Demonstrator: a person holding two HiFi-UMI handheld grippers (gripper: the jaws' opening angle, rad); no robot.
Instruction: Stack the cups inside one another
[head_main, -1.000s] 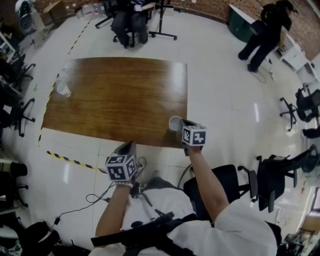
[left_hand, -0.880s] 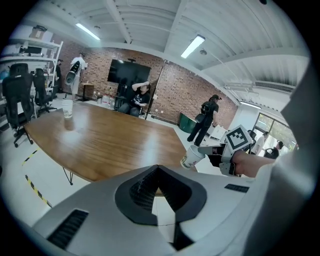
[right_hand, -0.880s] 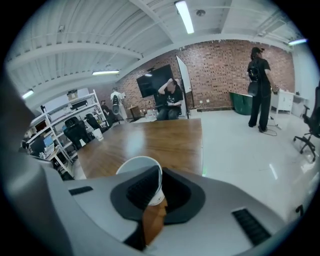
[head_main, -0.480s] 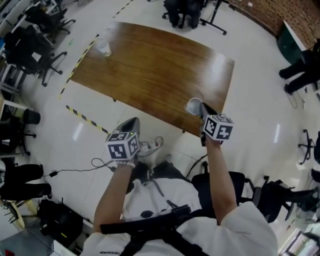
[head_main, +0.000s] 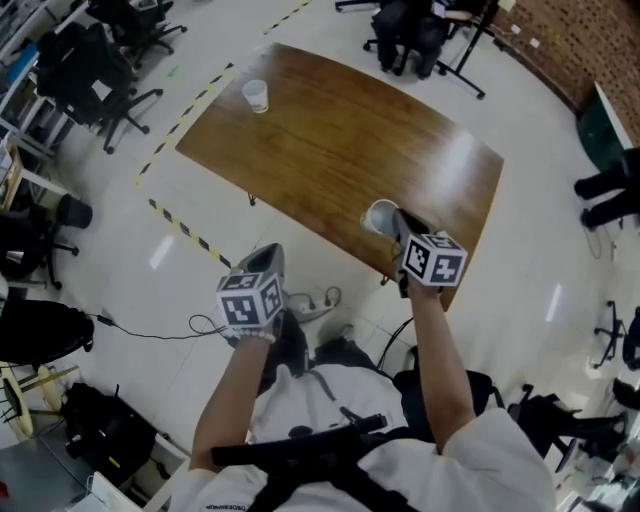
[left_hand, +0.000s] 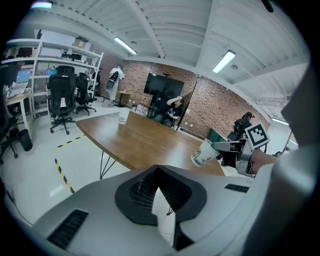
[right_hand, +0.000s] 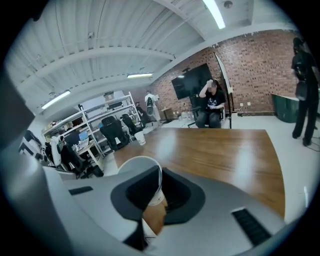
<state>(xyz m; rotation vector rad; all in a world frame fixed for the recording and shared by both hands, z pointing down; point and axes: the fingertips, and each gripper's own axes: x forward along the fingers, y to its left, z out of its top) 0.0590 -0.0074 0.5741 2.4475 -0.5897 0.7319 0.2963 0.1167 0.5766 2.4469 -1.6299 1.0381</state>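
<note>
Carried further in since a second ago, the right gripper (head_main: 400, 222) hangs over the near right edge of the surface (head_main: 330, 140). The forearm (head_main: 435, 350) is stretched forward, and the fingers (right_hand: 134, 192) are clamped on the wall of a white paper cup (head_main: 380, 216), which is tipped sideways. The left gripper (head_main: 262, 258) hovers over the floor (head_main: 120, 250), its fingers together and empty. A second cup (head_main: 256, 95), tapered, stands upright at the far left corner of the glossy wood.
</note>
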